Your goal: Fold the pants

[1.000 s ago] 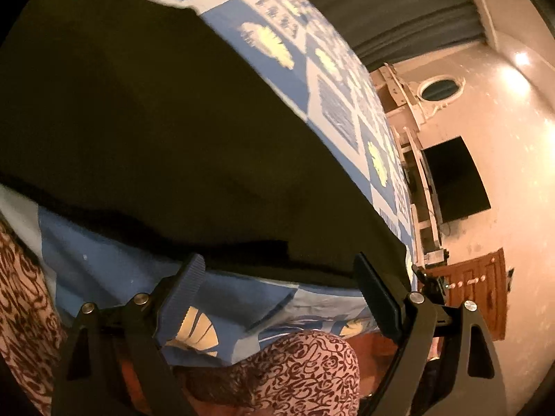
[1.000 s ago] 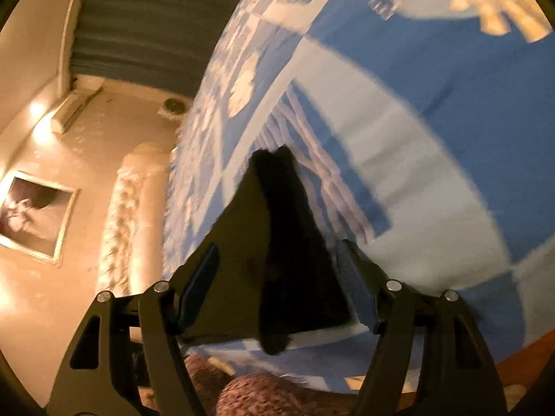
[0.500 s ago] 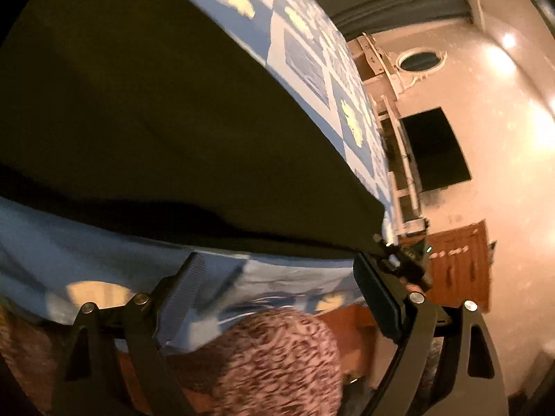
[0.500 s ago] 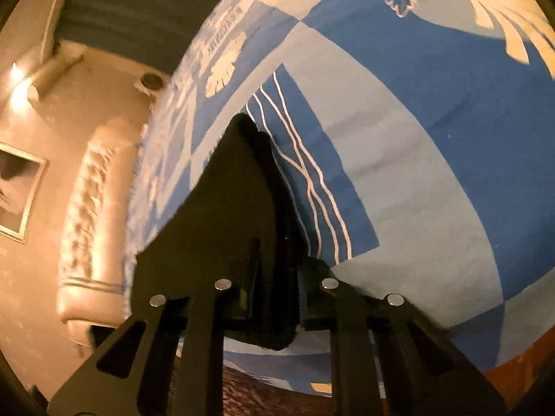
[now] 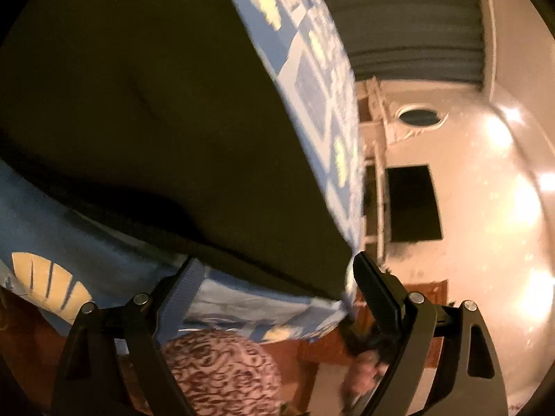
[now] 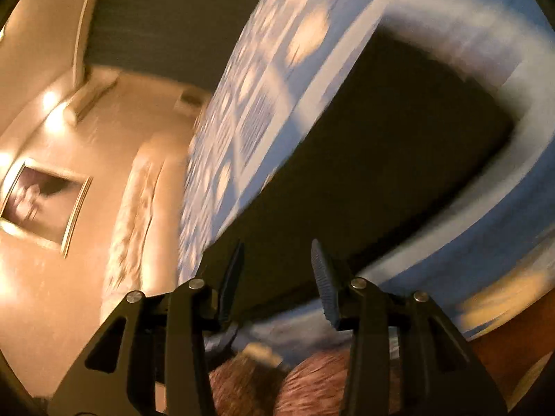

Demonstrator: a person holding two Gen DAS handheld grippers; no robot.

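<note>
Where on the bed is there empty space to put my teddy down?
The dark pants cover most of the near side. Bare blue patterned bedspread runs beyond them toward the curtain. In the right view, more bare bedspread lies between the pants and the padded headboard.

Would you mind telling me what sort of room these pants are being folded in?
Most likely a home bedroom: a bed with a blue patterned sheet, a tufted headboard and a framed picture on the wall.
</note>
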